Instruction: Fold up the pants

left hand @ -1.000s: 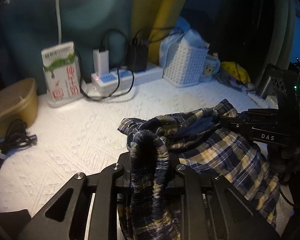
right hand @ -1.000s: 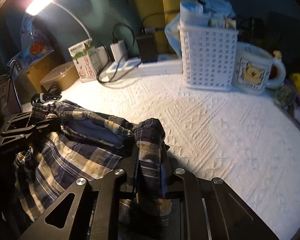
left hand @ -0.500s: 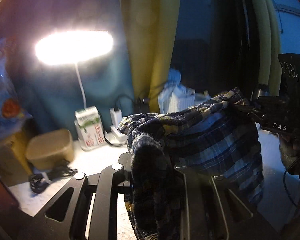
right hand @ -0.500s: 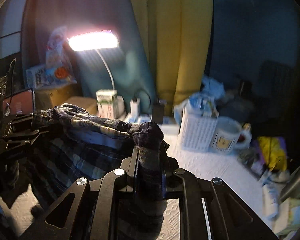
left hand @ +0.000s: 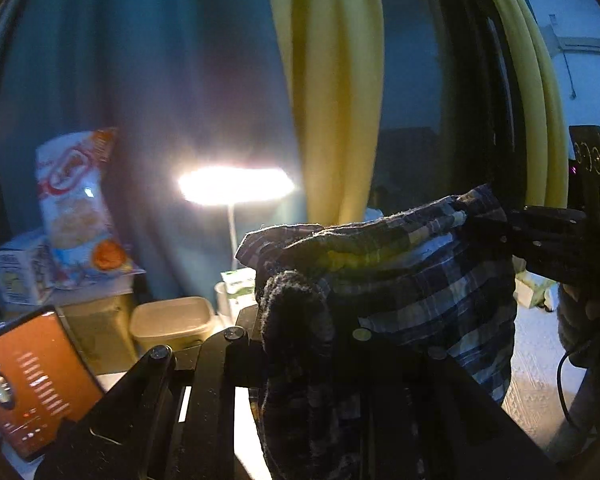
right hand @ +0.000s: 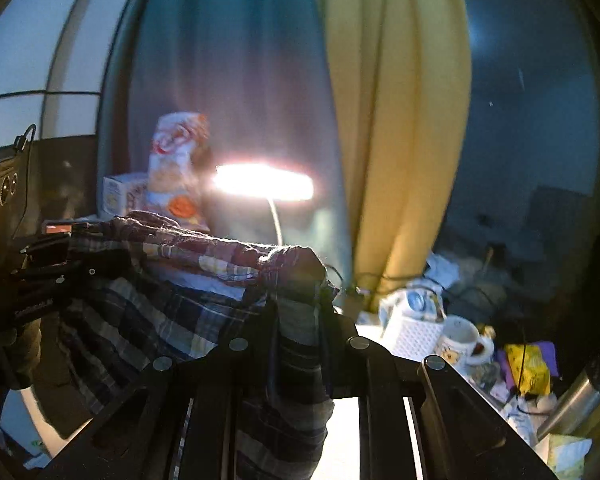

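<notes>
Currently held aloft: plaid pants (left hand: 440, 280), waistband stretched between both grippers, legs hanging below toward the white bench (right hand: 340, 432). Left gripper (left hand: 296, 312): jaws narrow, clamped on a bunched dark fold of waistband that drapes back over its fingers. Right gripper (right hand: 296, 280): jaws narrow, pinching the opposite waistband corner, cloth hanging down between its fingers. Change noted: a second ago the pants lay crumpled on the bench just ahead of both grippers; now both have risen and tilted up, and the garment hangs clear in the air. Judged meaning: the lift lets the legs drop straight, a likely preparation for laying the pants flat to fold. Beyond the grippers: lit desk lamp (right hand: 264, 186), yellow curtain (right hand: 396, 120), snack bag (left hand: 76, 200), white basket (right hand: 412, 332) and bear mug (right hand: 460, 340) ahead-right of the right gripper.
</notes>
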Demonstrator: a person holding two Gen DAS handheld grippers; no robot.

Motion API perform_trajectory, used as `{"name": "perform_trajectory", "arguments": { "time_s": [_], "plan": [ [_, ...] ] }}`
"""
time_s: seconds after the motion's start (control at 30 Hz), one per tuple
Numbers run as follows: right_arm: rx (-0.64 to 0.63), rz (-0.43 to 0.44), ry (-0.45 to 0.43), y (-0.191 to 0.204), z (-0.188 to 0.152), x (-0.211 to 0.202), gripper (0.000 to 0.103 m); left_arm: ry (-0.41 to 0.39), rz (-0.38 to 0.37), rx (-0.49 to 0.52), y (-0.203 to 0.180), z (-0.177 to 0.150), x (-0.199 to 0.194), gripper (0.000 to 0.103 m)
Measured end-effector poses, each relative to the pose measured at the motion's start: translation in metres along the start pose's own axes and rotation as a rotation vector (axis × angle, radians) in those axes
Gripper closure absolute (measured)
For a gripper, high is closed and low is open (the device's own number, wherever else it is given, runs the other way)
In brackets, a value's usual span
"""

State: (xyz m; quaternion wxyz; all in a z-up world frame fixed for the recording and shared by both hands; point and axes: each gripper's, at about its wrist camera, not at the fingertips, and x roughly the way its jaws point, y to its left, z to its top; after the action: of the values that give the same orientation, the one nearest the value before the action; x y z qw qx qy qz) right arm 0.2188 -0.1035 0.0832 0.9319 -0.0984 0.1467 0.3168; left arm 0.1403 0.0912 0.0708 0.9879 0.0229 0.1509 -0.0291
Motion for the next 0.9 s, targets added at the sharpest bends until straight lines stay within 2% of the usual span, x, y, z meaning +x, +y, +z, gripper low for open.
{"name": "perform_trajectory", "arguments": {
  "time_s": [0.17, 0.53, 0.7, 0.9],
  "plan": [
    [-0.033, 0.033, -0.062, 0.033, 0.015, -0.017, 0.087, -0.055, 0.058, 0.003, 0.016, -0.001, -0.045, 0.085],
    [-0.044, 0.151, -0.131, 0.096, 0.038, -0.022, 0.087, -0.089, 0.2, 0.015, 0.059, -0.007, -0.102, 0.085],
    [-0.043, 0.192, -0.109, 0.12, 0.04, -0.006, 0.086, -0.055, 0.23, -0.015, 0.079, -0.021, -0.101, 0.085],
    [-0.005, 0.208, 0.011, 0.127, 0.023, 0.057, 0.087, 0.064, 0.23, -0.085, 0.109, -0.05, -0.053, 0.085]
  ]
}}
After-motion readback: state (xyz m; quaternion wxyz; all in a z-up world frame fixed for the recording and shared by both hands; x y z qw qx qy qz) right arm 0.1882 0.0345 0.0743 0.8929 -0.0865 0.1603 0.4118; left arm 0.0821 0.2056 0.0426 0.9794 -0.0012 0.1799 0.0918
